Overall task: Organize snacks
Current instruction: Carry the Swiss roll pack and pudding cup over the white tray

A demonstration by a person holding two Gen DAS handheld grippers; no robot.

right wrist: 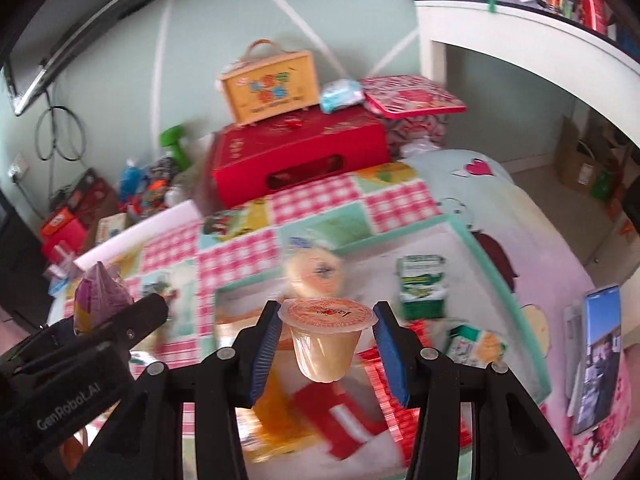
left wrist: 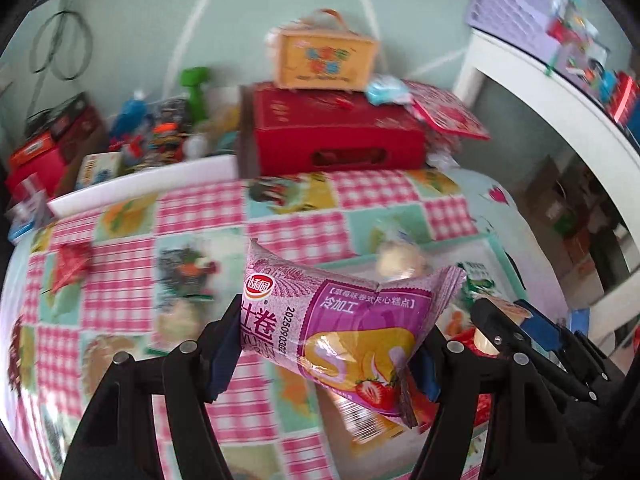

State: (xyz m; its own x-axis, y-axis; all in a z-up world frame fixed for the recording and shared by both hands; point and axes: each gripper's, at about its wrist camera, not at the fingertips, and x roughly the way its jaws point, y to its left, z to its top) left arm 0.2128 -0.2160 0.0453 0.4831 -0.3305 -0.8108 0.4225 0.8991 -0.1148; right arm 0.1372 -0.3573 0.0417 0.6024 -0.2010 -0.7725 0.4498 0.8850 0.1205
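Left hand-held gripper [left wrist: 328,344] clamped on purple strawberry-roll packet [left wrist: 340,320], lifted clear above checked cloth [left wrist: 192,208]. Right hand-held gripper [right wrist: 326,350] closed on jelly cup [right wrist: 326,340], held by rim over teal-rimmed tray [right wrist: 500,280]. Right view only: phone [right wrist: 596,360], green cartons [right wrist: 422,284]. Left view only: small red packet [left wrist: 70,264] on cloth.

Both wrist cameras look steeply down along their claws, close above the quilt [left wrist: 192,216]; both share the red box [right wrist: 300,156] behind.
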